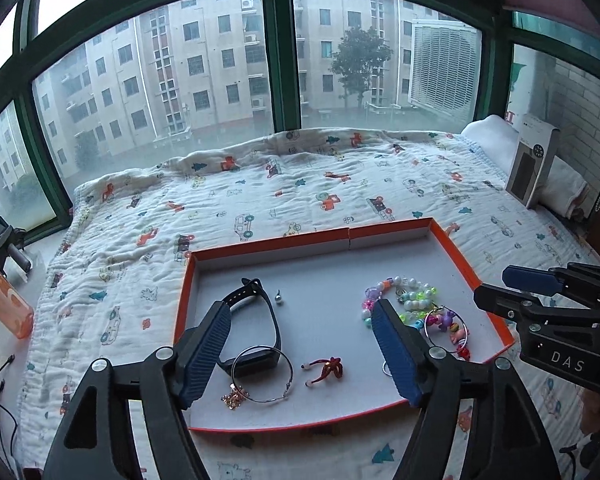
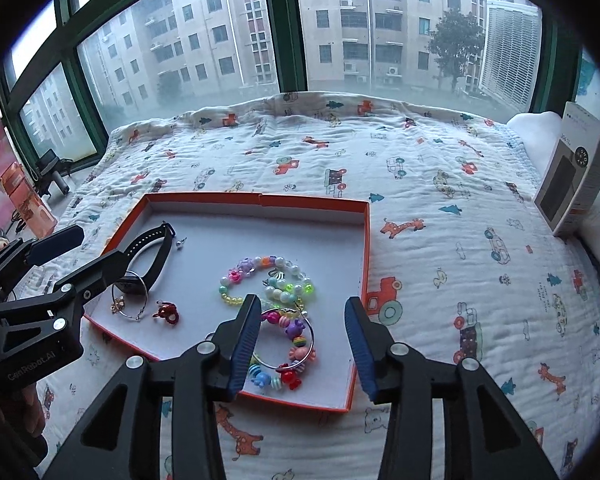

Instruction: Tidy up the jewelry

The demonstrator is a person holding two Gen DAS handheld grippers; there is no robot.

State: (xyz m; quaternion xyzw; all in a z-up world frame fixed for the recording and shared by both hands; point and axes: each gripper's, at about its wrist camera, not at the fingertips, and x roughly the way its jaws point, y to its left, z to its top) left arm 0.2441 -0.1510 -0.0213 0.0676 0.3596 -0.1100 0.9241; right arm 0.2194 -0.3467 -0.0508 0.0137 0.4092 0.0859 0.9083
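An orange-rimmed tray (image 1: 458, 254) (image 2: 367, 240) lies on the bed. It holds a black watch band (image 1: 274, 320) (image 2: 162, 254), a thin silver bangle (image 1: 287, 364) (image 2: 145, 292) with a gold charm (image 1: 233, 398), a red ring (image 1: 328, 368) (image 2: 166, 314), a small silver stud (image 1: 278, 299) (image 2: 179, 243), a pastel bead bracelet (image 1: 402, 294) (image 2: 268, 276) and a hoop of colourful charms (image 1: 448, 326) (image 2: 294, 346). My left gripper (image 1: 300, 322) is open above the tray's near half. My right gripper (image 2: 302, 310) is open above the charm hoop at the tray's right edge; it also shows in the left wrist view (image 1: 504, 290).
A white quilt printed with cars (image 1: 260, 200) (image 2: 460, 208) covers the bed below a green-framed window. A grey carton (image 1: 534, 160) (image 2: 576, 184) stands on a pillow at the right. An orange bottle (image 1: 4, 296) (image 2: 28, 200) and cables sit at the left.
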